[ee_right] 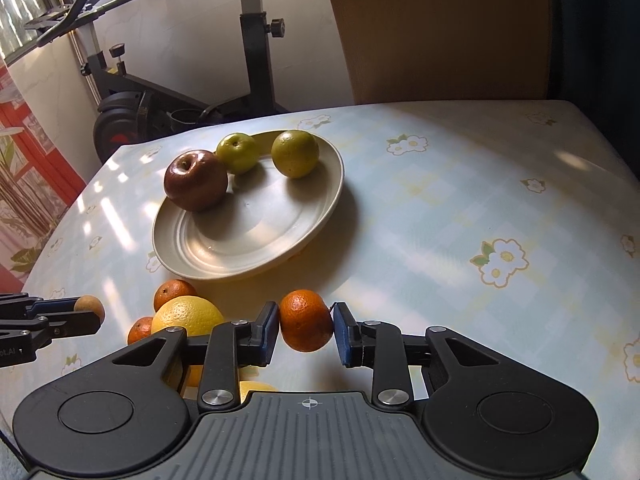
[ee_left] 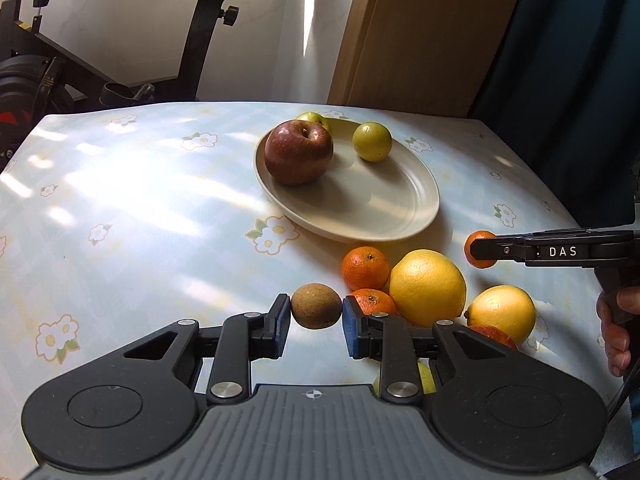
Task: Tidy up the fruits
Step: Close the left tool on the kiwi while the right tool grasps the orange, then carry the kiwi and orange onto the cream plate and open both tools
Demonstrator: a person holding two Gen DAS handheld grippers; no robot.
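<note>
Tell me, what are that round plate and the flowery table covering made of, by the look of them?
The plate looks like glazed ceramic or perhaps melamine: a beige, smooth surface with a soft sheen and moulded rings around its well. I can't tell which. The table covering looks like wipe-clean plastic or oilcloth: printed flowers and pale checks, lying flat, with glossy patches where window light reflects.

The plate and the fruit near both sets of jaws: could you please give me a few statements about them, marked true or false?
1. The plate holds three fruits. True: a red apple and two green fruits.
2. The left gripper is shut on an orange. False: it grips a brown fruit.
3. The right gripper holds a small orange. True.
4. The large yellow citrus is on the plate. False: it lies on the table beside the plate.
</note>
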